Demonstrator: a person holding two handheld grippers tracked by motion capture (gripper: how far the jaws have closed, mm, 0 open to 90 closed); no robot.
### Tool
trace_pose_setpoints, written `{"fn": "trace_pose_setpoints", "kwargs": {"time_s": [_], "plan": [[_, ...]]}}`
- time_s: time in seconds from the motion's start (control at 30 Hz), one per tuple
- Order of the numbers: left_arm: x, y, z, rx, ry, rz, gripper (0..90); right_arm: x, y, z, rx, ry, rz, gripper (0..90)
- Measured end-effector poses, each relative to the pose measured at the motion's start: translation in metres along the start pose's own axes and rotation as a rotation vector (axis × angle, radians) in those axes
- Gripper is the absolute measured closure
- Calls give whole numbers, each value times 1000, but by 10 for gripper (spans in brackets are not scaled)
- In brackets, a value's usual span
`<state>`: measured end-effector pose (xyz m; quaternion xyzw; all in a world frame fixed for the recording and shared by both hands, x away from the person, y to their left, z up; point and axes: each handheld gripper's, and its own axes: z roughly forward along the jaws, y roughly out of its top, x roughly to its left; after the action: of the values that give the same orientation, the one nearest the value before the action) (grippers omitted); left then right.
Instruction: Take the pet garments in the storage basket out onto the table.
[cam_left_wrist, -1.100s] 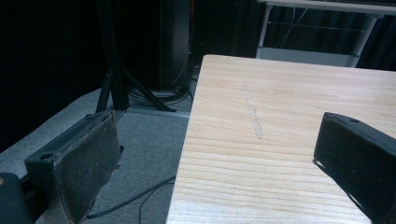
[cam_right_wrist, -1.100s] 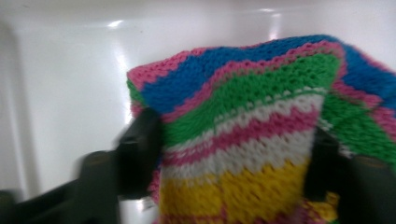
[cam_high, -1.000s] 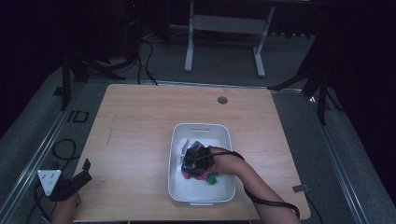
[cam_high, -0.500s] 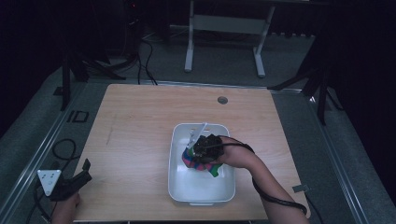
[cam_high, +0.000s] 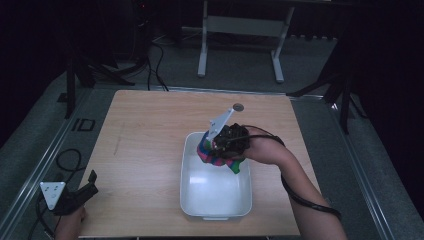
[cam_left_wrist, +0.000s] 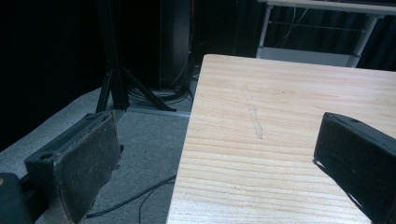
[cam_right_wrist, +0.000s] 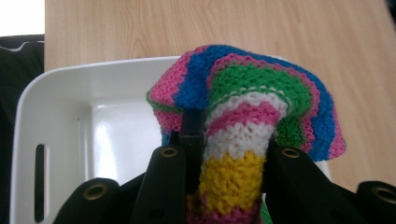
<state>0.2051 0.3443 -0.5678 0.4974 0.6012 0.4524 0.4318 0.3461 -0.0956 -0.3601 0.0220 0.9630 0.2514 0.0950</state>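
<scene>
High view: right tool (cam_high: 216, 145), clamped on the striped crocheted cloth (cam_high: 216, 156), has carried it from mid-tub up to the 12 o'clock rim of the white tub (cam_high: 215, 192), likely lifting it out; left tool (cam_high: 85, 187) idles, jaws apart, at the surface's (cam_high: 150, 130) 7 o'clock corner.

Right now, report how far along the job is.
Done: the right tongs have clamped the striped crocheted cloth and hold it above the white tub. In hand: carrying it; in the high view it hangs over the tub's far end. Left: setting it down somewhere, probably the wooden table. The left tongs hang open at the table's near corner.
</scene>
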Motion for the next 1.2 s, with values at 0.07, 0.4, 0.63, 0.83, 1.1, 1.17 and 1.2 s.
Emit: {"fn": "trace_pose_setpoints", "kwargs": {"time_s": [0.07, 0.4, 0.63, 0.83, 1.1, 1.17, 1.2], "plan": [[0, 0, 0, 1, 0, 0, 9, -3, -1, -13, -4, -10, -7, 744], [0, 0, 0, 2, 3, 0, 9, -11, -23, -41, -9, -52, 24, 744], [0, 0, 0, 3, 3, 3, 9, -20, -54, -54, -7, -82, 78, 744], [0, 0, 0, 2, 5, 7, 10, -26, -86, -61, 14, -103, 129, 743], [-1, 0, 0, 0, 6, 7, 9, -33, -130, -68, 33, -116, 217, 742], [-1, 0, 0, 1, 6, 7, 9, -34, -141, -69, 44, -113, 234, 742], [-1, 0, 0, 2, 6, 7, 10, -34, -147, -68, 45, -116, 244, 742]]}}
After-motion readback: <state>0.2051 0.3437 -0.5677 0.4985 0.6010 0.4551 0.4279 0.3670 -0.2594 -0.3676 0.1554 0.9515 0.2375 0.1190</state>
